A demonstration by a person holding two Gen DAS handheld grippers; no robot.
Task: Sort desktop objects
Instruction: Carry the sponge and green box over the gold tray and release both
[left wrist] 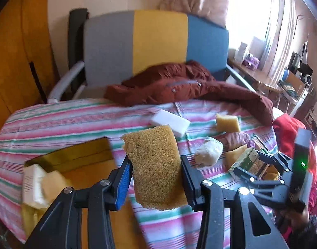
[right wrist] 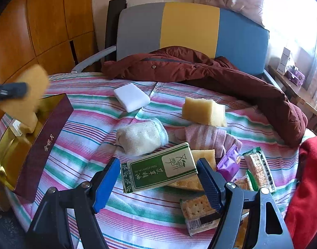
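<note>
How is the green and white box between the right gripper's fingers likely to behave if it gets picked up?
The green box has flat printed card faces, so it is probably stiff but crushable under a hard squeeze. It looks small and likely light. It lies propped on a cracker packet, so it may tilt as the right gripper, open around it, closes.

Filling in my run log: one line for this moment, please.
left gripper: shut on sponge | right gripper: around green box | gold box: open
</note>
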